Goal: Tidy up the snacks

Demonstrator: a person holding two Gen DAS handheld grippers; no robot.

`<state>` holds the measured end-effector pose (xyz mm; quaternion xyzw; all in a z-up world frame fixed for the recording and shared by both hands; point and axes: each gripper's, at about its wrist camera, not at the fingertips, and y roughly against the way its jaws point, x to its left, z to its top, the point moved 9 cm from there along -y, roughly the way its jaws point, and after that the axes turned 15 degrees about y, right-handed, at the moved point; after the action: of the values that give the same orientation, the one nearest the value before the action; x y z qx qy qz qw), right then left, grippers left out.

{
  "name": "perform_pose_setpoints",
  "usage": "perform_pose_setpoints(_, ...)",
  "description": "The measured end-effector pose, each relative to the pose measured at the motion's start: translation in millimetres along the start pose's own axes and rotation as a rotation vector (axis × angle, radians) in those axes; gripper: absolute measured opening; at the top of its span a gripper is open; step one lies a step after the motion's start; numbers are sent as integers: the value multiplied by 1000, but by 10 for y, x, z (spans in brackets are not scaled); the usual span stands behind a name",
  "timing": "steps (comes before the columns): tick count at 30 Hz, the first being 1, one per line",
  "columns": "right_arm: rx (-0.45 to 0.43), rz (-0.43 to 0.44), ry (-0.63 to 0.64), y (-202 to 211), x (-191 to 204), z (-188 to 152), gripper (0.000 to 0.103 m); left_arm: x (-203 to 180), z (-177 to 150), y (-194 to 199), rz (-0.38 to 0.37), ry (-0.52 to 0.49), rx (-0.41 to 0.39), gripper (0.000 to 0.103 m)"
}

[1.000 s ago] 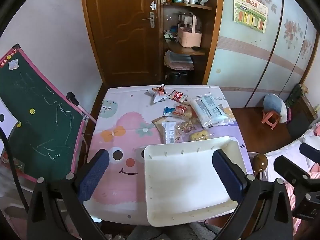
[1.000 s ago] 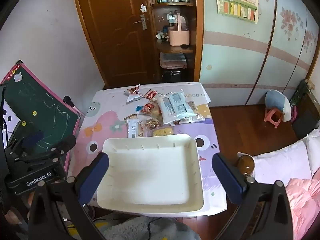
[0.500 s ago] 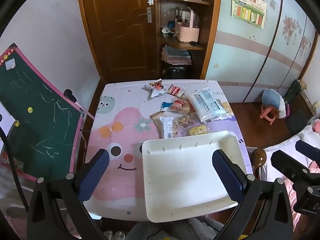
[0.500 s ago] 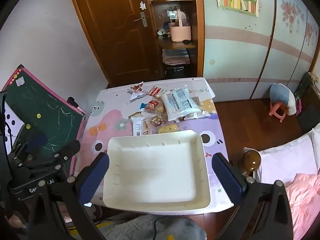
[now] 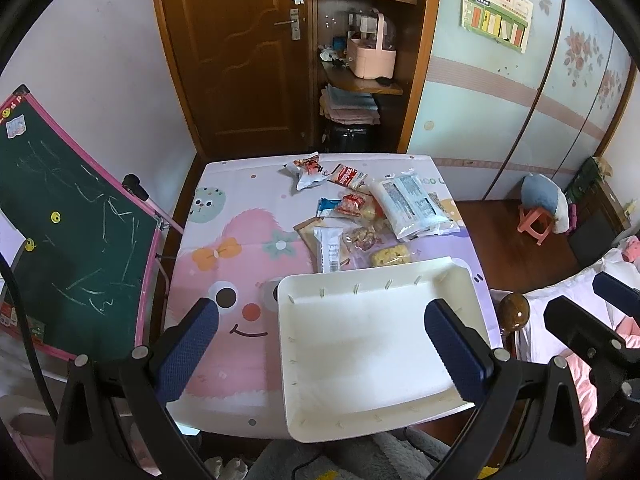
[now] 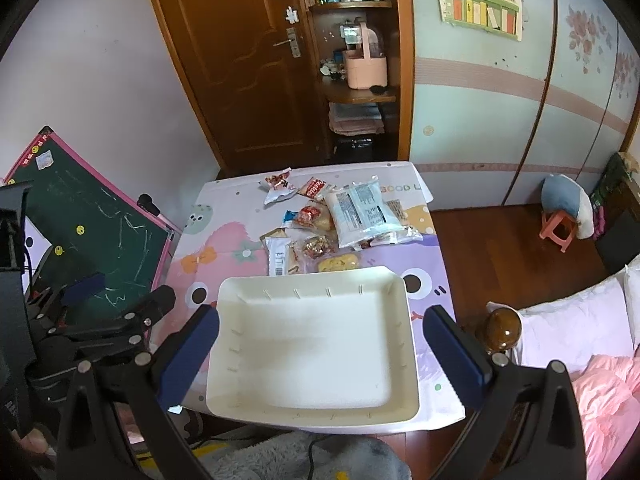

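Note:
A white empty tray (image 5: pixel 304 412) (image 6: pixel 412 360) sits at the near right of a small table with a pink cartoon cloth (image 5: pixel 224 264) (image 6: pixel 436 280). Several snack packets lie beyond it: a large pale bag (image 5: pixel 410 204) (image 6: pixel 360 208), a white bar wrapper (image 5: pixel 330 248) (image 6: pixel 279 256), a yellow cake (image 5: pixel 390 257) (image 6: pixel 340 262) and a torn red-white pack (image 5: pixel 308 170) (image 6: pixel 278 188). My left gripper (image 5: pixel 320 352) and right gripper (image 6: pixel 320 354) are both open and empty, held high above the near edge over the tray.
A green chalkboard (image 5: pixel 68 232) (image 6: pixel 92 220) leans left of the table. A wooden door (image 5: pixel 240 52) and shelves with a pink basket (image 5: pixel 370 56) stand behind. A bed with a wooden post (image 6: pixel 502 330) is at right; a pink stool (image 6: pixel 558 230) stands on the floor.
Both grippers have risen and drawn back from the table; the tray and snacks look smaller and farther off. Nothing on the table has moved.

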<state>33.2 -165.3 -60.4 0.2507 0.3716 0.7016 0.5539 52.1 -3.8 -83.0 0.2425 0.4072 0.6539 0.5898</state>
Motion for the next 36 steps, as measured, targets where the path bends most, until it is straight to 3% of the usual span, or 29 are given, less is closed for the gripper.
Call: perform_pose_setpoints(36, -4, 48, 32, -199, -23, 246, 102, -76, 223, -37, 38, -9, -19, 102)
